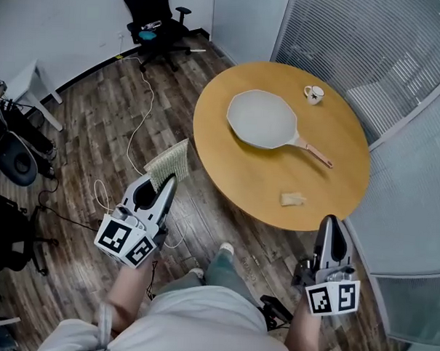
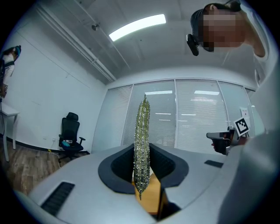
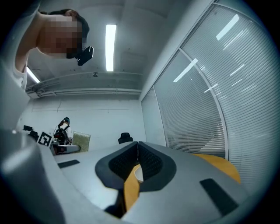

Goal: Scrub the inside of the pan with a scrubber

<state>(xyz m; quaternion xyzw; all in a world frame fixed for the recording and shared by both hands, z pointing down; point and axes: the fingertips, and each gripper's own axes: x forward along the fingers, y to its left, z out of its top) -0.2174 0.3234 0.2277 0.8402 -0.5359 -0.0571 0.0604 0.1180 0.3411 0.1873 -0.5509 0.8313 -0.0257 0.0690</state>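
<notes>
pan [image 1: 262,120] on the bench [image 1: 234,186] looks rigid, probably slippery; steady its handle [image 1: 317,153]. your left gripper [image 1: 167,180] jaws grasp the soft scrubber [image 1: 170,160]; your right gripper [image 1: 332,221] is clenched, empty.

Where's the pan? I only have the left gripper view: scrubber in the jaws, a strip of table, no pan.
Observer: The head view shows the pan lying on the round table, empty. Neither gripper is over it.
Operator: Which way is the handle?
Observer: The handle points toward the side of the table where the right gripper is.
Operator: Is the right gripper free?
Observer: Yes. The right gripper view shows its jaws together with nothing between them.
</notes>
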